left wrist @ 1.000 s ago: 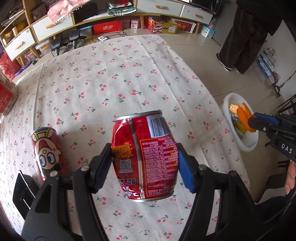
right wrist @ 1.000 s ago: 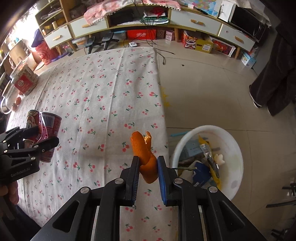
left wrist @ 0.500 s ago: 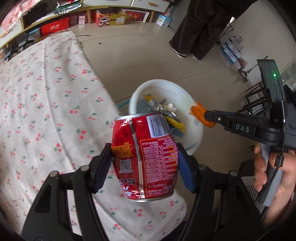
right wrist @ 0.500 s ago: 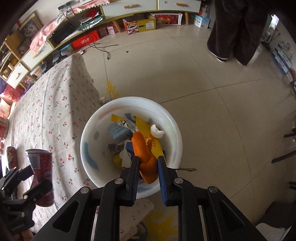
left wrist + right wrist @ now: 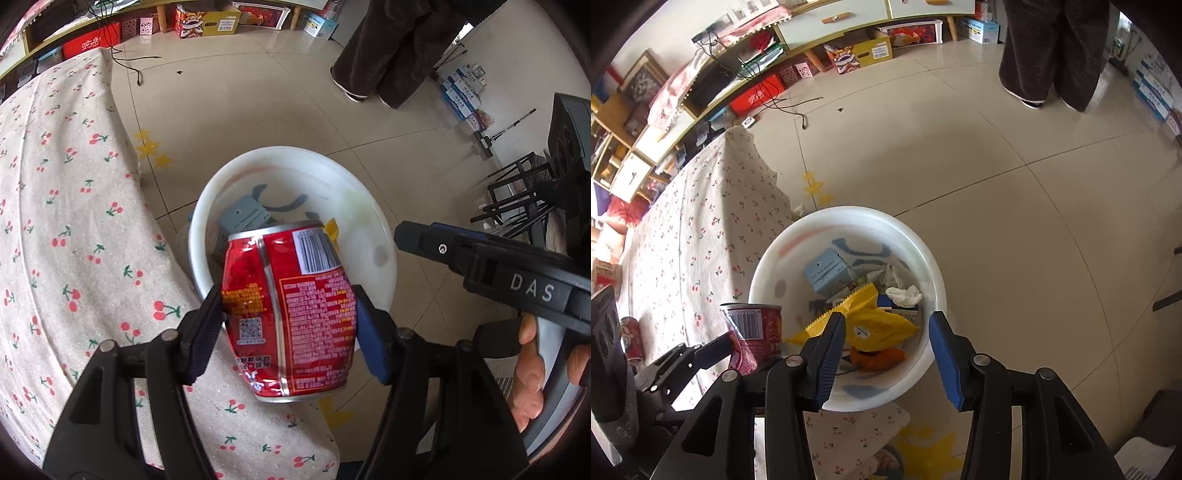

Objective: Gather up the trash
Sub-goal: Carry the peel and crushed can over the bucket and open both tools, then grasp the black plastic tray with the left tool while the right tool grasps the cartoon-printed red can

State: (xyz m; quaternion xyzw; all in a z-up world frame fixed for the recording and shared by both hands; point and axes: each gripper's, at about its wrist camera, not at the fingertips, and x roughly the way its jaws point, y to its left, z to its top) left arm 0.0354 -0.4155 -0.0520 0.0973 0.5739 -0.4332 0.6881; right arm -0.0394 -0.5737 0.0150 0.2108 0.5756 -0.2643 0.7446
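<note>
The red can [image 5: 288, 314] is clamped across its body between the two pads of the left gripper [image 5: 288, 321]. Its long axis runs near vertical in the left wrist view, tilted slightly so the silver top rim leans toward upper left; the barcode panel faces the camera near the top, and the lower rim sits nearest the lens. The side wall is dented on its left flank. The can hangs over the near rim of the white bin [image 5: 384, 236], partly over the edge of the table and partly over the bin opening.

The right gripper [image 5: 888, 354] is released: its jaws have just been opening and nothing is between the pads. It is poised above the near part of the bin [image 5: 934, 266]. Directly below the gap lies the orange peel [image 5: 877, 360], resting on the trash in the bin and clear of both pads.

Bin contents in the right wrist view:
- a yellow wrapper [image 5: 868, 321], lying just beyond the peel;
- a pale blue carton [image 5: 827, 273] toward the far left wall;
- a crumpled white tissue [image 5: 905, 295] to the right of the wrapper.

The bin stands on the tiled floor [image 5: 1015, 184], touching or just beside the corner of the table, which is covered by a cherry-print cloth [image 5: 66, 229]. A second can [image 5: 631, 341] with a cartoon print lies on the cloth at the far left of the right wrist view, well apart from the bin. A person in dark trousers [image 5: 391, 48] stands on the floor beyond the bin.
</note>
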